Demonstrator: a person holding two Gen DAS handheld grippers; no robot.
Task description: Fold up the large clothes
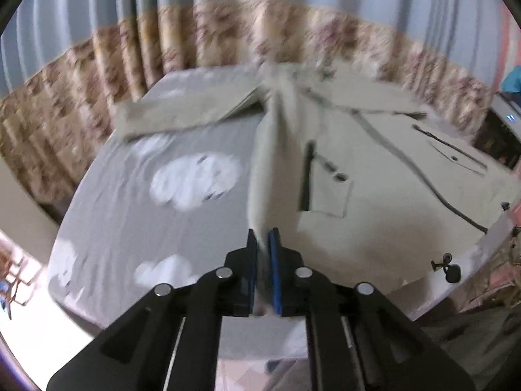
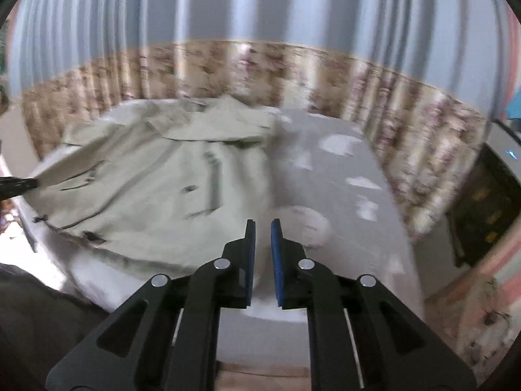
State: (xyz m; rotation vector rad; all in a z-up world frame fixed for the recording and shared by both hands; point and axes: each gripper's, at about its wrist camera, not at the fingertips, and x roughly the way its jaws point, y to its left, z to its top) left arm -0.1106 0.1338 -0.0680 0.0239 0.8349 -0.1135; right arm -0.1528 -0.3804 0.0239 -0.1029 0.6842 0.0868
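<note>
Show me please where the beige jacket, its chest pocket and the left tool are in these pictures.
beige jacket (image 1: 384, 228), left wrist view, on the flat front panel.
chest pocket (image 1: 329, 192), left wrist view, on the pocket's face.
left tool (image 1: 263, 244), left wrist view, between the fingertips, shut on a raised fold of the jacket.

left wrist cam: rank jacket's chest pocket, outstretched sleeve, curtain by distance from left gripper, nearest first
From the left gripper, which is shut on the jacket's edge:
1. Chest pocket, just ahead, slightly right.
2. Outstretched sleeve, farther back, to the left across the bed sheet.
3. Curtain, behind the bed, farthest.
</note>
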